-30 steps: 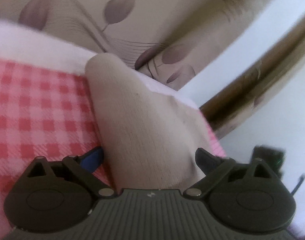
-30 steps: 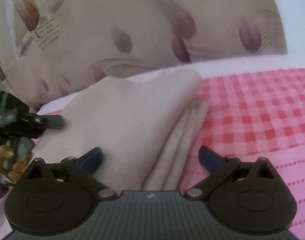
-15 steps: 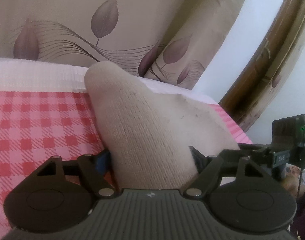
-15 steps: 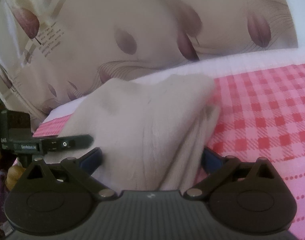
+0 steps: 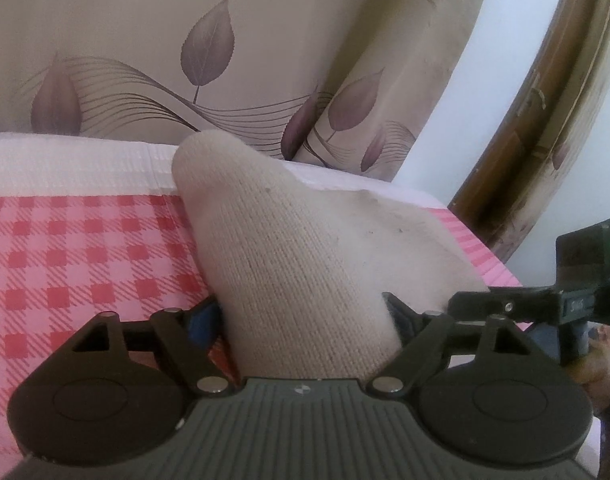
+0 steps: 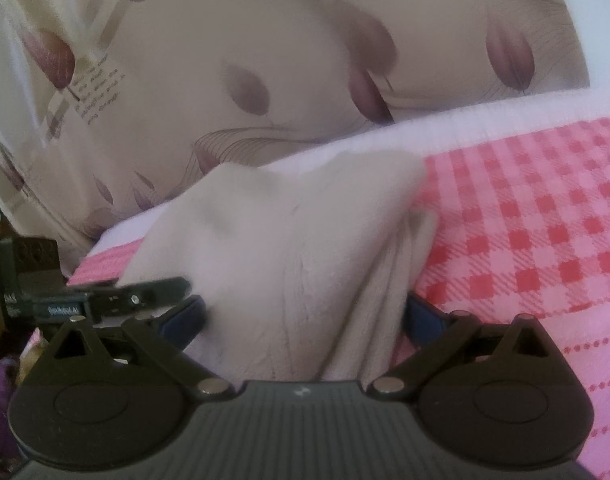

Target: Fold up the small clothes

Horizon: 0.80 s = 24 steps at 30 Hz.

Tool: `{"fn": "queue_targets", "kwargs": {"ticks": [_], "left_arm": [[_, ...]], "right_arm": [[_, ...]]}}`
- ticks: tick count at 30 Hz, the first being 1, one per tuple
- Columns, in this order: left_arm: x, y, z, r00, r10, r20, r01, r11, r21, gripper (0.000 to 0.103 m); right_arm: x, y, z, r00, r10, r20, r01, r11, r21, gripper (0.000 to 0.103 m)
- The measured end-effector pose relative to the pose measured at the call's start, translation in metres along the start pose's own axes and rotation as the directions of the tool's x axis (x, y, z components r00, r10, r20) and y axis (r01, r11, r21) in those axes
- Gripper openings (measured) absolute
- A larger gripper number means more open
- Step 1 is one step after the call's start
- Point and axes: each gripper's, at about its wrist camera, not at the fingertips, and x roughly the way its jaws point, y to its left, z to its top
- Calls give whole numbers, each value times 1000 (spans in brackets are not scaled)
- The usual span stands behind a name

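A beige knit garment (image 5: 301, 264) lies on the pink and red checked bedspread (image 5: 77, 256), bunched and raised toward me. My left gripper (image 5: 305, 320) has its two fingers closed against the sides of the near end of the cloth. In the right wrist view the same garment (image 6: 289, 248) hangs in folds. My right gripper (image 6: 305, 320) pinches its near edge between both fingers. The right gripper shows in the left wrist view (image 5: 517, 300), and the left gripper shows at the left of the right wrist view (image 6: 117, 300).
A beige curtain with purple leaf print (image 5: 209, 60) hangs behind the bed. A white sheet border (image 5: 73, 160) runs along the far edge. A wooden door frame (image 5: 545, 112) stands at the right. Clutter (image 6: 1, 380) sits low on the left beside the bed.
Both grippers have closed from open onto the near edge of the garment. The two grippers have come closer together, and the cloth has risen and bunched between them.
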Motion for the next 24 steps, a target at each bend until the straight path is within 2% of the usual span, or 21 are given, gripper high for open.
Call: {"fn": "queue_targets", "kwargs": {"ticks": [8,12,19,24], "left_arm": [[0,0,0,1000,5,3,-5,1000,8,84],[0,0,0,1000,4,2,-4,1000,9,84],[0,2,0,1000,-2,2,2,1000,7,84],[-1,3,-1,1000,-5,2,5,1000,6,85]], "right_arm": [[-2,-6,-3,995,96,-9,-95,993,71,103],[-2,-17,1,990,142,-12,-138,980,143,103],[-3,-15,1,991,135,-8,-132,979,153,103],[-2,-22,3,988,153,7,-151,966,212,103]]}}
